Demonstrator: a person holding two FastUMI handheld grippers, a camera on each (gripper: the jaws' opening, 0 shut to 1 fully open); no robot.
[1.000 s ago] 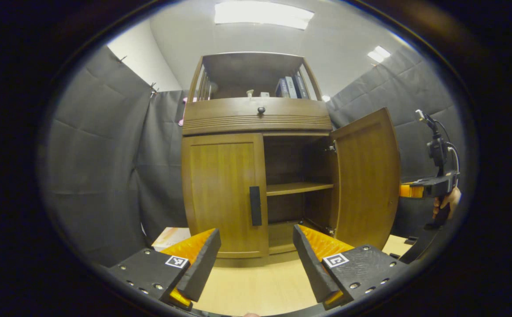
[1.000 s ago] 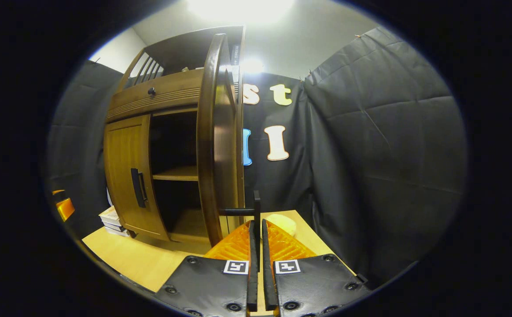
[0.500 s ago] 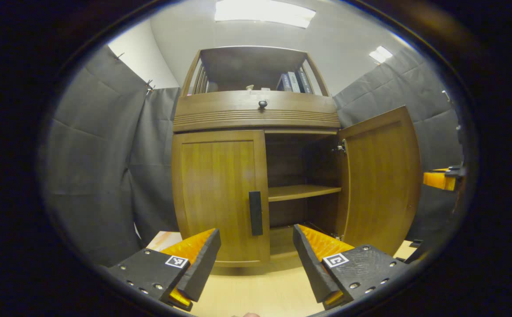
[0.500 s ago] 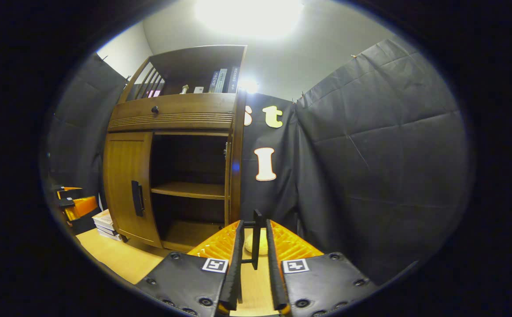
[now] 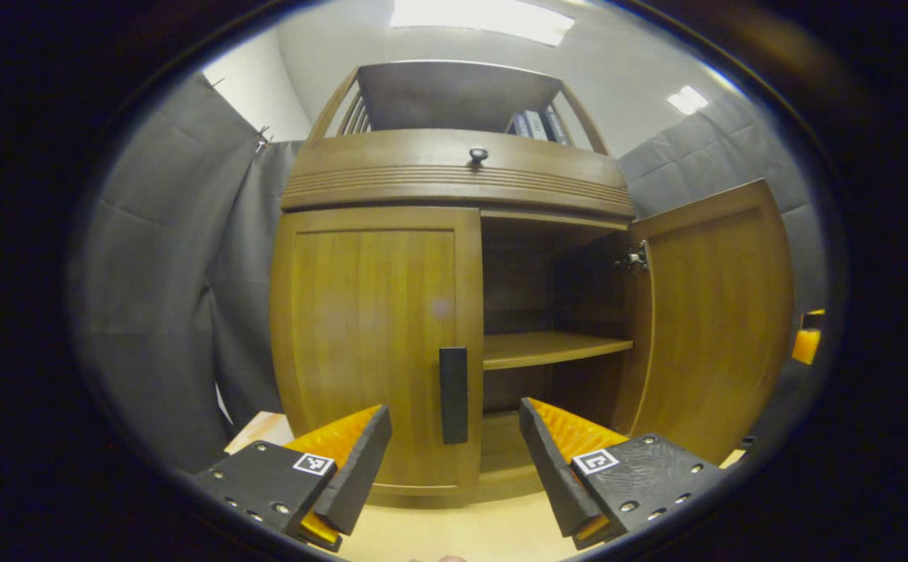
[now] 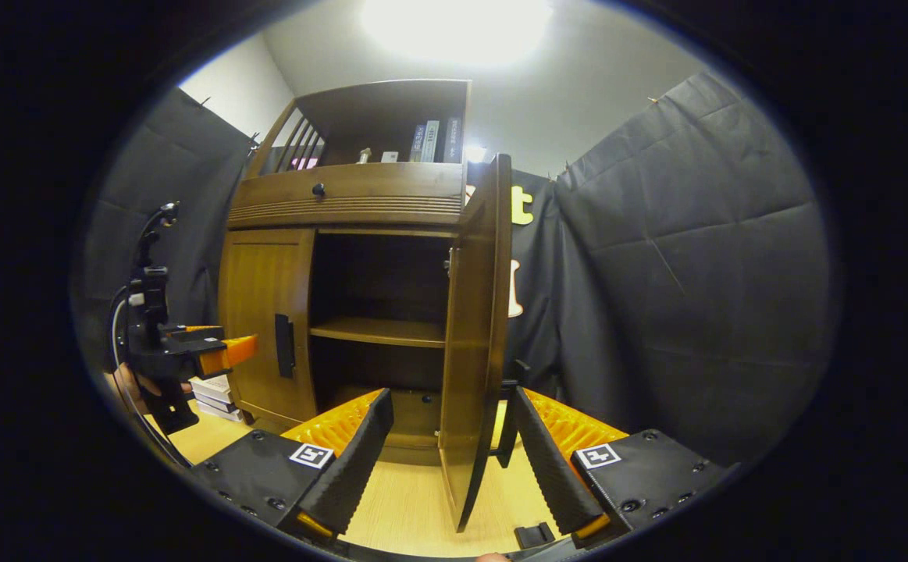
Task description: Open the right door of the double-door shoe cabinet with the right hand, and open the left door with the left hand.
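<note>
Right gripper view: right gripper (image 6: 454, 449) just let go, jaws apart; right door (image 6: 475, 343) open; left gripper (image 5: 454, 453) spread, nearing left door's handle (image 5: 454, 384).

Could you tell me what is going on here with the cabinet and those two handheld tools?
A person is opening a double-door shoe cabinet with a claw tool in each hand. The right door already stands swung wide, and the right claw is open with the door's edge between its fingers, not gripping. The left door is closed. The left claw is open and lined up just in front of the door's black handle, apparently about to grasp it.
</note>
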